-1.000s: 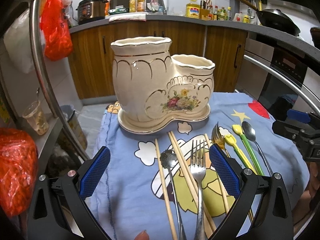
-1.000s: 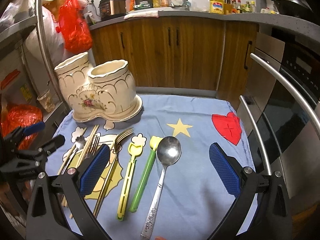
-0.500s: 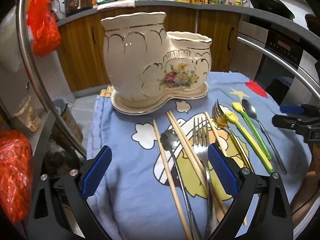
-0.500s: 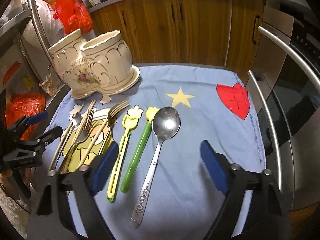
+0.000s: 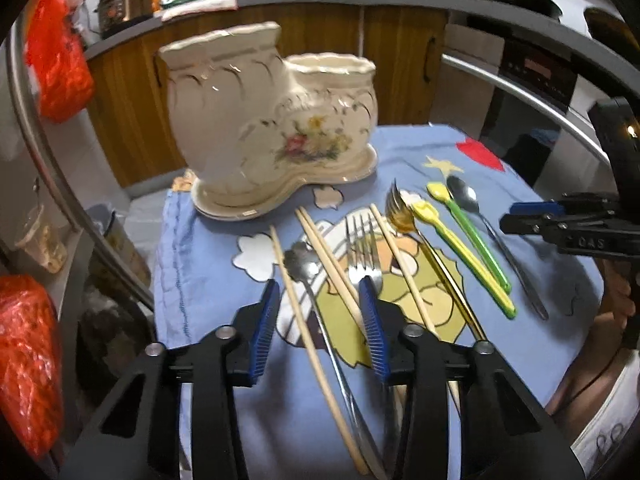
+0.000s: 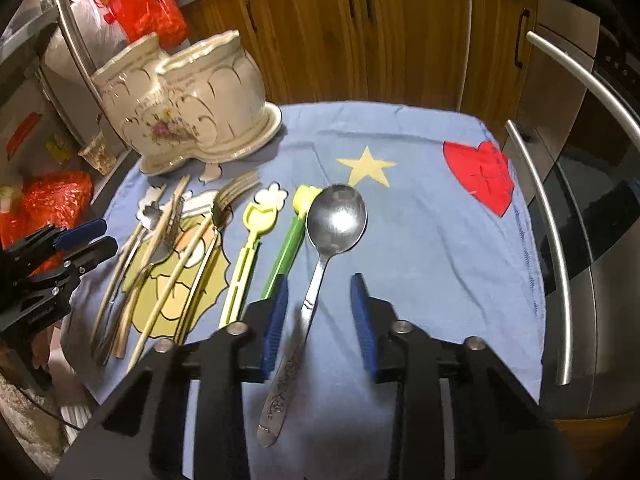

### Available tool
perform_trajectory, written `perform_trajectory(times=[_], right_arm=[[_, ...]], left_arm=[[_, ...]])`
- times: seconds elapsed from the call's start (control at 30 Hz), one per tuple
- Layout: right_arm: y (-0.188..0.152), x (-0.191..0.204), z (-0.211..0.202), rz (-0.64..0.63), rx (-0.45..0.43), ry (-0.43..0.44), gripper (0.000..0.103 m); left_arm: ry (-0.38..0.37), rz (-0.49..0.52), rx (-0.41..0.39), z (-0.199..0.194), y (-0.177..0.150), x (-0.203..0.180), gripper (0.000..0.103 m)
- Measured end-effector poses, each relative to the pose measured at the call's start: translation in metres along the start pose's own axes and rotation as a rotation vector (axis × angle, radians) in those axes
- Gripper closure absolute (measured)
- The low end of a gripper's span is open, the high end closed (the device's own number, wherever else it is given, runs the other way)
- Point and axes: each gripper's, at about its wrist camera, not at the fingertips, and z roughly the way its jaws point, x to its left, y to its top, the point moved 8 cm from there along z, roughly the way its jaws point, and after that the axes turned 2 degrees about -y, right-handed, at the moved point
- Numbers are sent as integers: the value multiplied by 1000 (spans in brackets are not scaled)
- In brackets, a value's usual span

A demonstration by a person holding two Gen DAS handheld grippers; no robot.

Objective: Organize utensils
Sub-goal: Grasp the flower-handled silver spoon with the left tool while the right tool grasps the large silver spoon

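Observation:
A cream ceramic two-cup holder [image 5: 272,120] stands at the back of the blue cloth [image 5: 200,264]; it also shows in the right wrist view [image 6: 188,100]. Chopsticks [image 5: 332,264], a small steel spoon [image 5: 304,268], a steel fork [image 5: 362,248], a gold fork [image 5: 404,220] and yellow and green utensils [image 5: 460,248] lie in a row. My left gripper [image 5: 322,312] is half open low over the chopsticks and small spoon. My right gripper [image 6: 318,308] is half open astride the handle of a large steel spoon [image 6: 334,224], not gripping it.
Wooden cabinets [image 6: 360,24] stand behind the table. An oven with a steel handle [image 6: 560,200] is to the right. Red plastic bags [image 5: 28,352] and a metal rail [image 5: 52,160] are at the left. A red heart patch [image 6: 480,176] marks the cloth's right side.
Both grippers have lowered toward the cloth and their jaws have narrowed. The left has come over the chopsticks and small spoon, the right over the large spoon's handle.

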Motion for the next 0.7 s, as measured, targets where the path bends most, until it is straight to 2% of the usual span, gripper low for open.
perform_trajectory(times=[0.07, 0.23, 0.5, 0.7], right_arm=[[0, 3, 4, -1, 6, 1, 85], [0, 7, 8, -15, 19, 1, 85], [2, 6, 17, -11, 38, -4, 85], [3, 7, 25, -18, 48, -20, 85]], left_arm=[[-1, -2, 23, 6, -2, 0, 76], [-7, -6, 45, 14, -4, 2, 86], [-2, 3, 83, 28, -8, 0, 86], [31, 18, 74, 33, -4, -3, 86]])
